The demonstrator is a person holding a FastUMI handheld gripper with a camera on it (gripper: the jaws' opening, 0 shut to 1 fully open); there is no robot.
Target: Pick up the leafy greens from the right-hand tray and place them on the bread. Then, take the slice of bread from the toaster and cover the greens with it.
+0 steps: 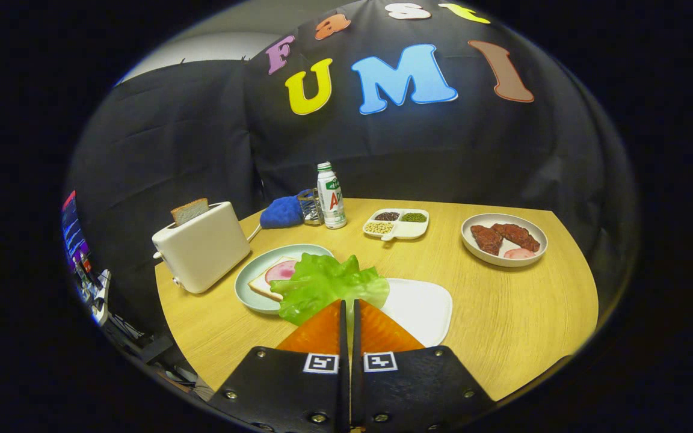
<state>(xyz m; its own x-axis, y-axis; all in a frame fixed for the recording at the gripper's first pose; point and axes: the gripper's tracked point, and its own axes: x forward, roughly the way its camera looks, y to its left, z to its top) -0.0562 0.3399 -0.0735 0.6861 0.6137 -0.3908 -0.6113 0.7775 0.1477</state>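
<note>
My tongs [347,310] are pinching the leafy greens [325,284] at their near edge, holding them above the tabletop [503,319] between white tray [421,310] and bread plate [250,288]; they're looking light, floppy, tearable.

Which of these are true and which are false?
1. The tongs are shut on the green ruffled lettuce leaf. True.
2. The tan bread slice sticks up out of the white boxy toaster. True.
3. The lettuce leaf lies flat in the white square tray. False: it is pinched in the tongs, between the tray and the pale green round plate.
4. The white plastic bottle has tipped over. False: it stands upright.
5. The grey round plate holds brown meat pieces. True.
</note>
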